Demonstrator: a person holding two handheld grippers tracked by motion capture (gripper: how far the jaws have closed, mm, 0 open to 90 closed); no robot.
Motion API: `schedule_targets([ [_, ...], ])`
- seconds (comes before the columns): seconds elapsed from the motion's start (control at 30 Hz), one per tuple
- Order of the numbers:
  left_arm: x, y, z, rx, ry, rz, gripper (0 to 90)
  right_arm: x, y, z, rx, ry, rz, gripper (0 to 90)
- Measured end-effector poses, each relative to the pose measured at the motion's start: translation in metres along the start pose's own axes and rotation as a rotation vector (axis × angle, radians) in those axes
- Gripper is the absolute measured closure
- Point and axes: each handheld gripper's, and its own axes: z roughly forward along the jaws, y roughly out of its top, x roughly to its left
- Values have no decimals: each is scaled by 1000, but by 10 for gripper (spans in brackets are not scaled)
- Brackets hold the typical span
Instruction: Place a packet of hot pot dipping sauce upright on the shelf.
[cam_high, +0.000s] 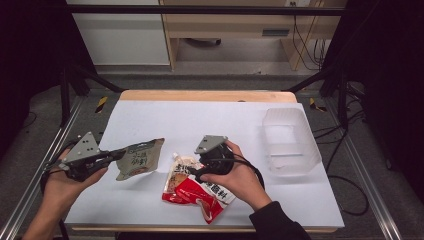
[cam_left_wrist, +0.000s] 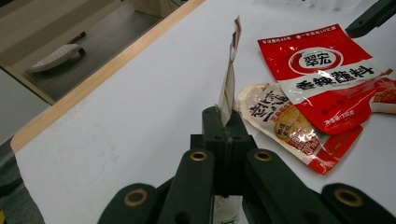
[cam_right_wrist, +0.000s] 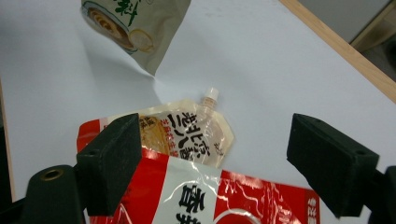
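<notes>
Jaws of the left gripper (cam_left_wrist: 227, 122) are clenched on the edge of a tan pouch (cam_high: 139, 158), which hangs from them clear of the tabletop (cam_high: 200, 120), over its left side. Jaws of the right gripper (cam_right_wrist: 229, 158) stand wide apart with nothing between the pads; they hover just above two more pouches. Of these, a red pouch (cam_high: 200, 196) lies flat near the front edge, and a spouted pouch (cam_right_wrist: 187, 133) lies partly tucked under it, its small white cap pointing away from the person.

Farther out, a clear plastic bin (cam_high: 290, 142) sits at the right side of the tabletop, well apart from all three pouches. It looks empty as far as its frosted walls let one see.

Judging by the layout, the work seems to be moving the pouches into the bin, and it is at an early stage: one pouch is lifted but not yet carried across, two lie untouched, none has gone in. What is left would be bringing the tan pouch over to the bin, then gripping the other two.
</notes>
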Motion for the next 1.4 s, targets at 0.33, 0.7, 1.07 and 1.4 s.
schedule_targets([
  [0.33,8,26,2,-40,-34,21,900,-10,34,3,44,39,-61,214],
  [0.7,8,55,12,-44,-46,68,900,-28,58,-22,80,34,-106,319],
  [1.07,-3,67,24,-44,-93,86,900,-36,61,-40,114,12,-126,342],
  [1.4,-9,73,41,-28,-131,100,900,-42,62,-39,151,25,-132,318],
])
